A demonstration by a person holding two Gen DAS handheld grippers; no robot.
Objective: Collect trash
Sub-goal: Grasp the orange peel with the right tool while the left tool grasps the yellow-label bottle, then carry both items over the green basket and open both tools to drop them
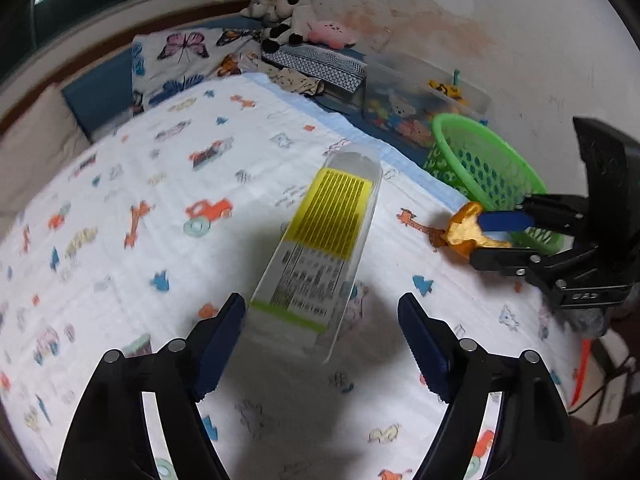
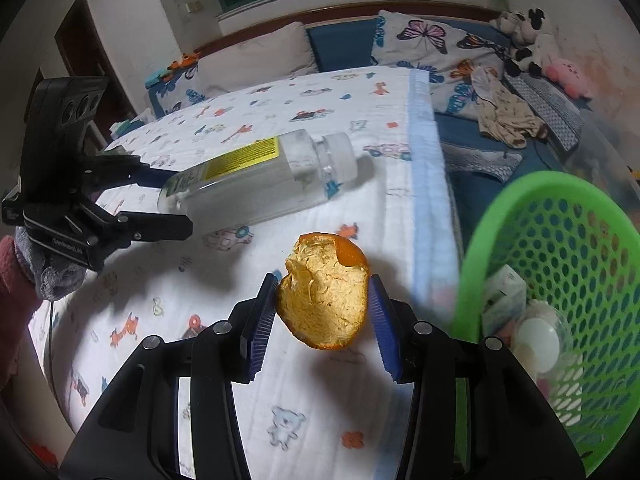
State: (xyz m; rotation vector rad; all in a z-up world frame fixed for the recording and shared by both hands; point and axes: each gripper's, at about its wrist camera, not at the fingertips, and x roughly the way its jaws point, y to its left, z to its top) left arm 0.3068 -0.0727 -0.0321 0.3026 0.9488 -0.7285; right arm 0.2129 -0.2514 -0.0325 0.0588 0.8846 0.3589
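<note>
1. The bed, under a printed sheet, carries the trash left to collect; the step in hand looks like carrying one piece to the bin while the other hand lines up on the next.
2. The basket, green and perforated, stands at the bed's edge just beside the right gripper. Inside lie a small carton, a clear lidded cup and some blurred items I cannot name.
3. The bottle, clear and seemingly empty, lies on its side on the sheet. The left gripper has its jaws spread wide around the base, one side touching or nearly so.
4. The peel is clamped between the right gripper jaws, above the sheet. Next it needs moving over the rim and releasing.
</note>
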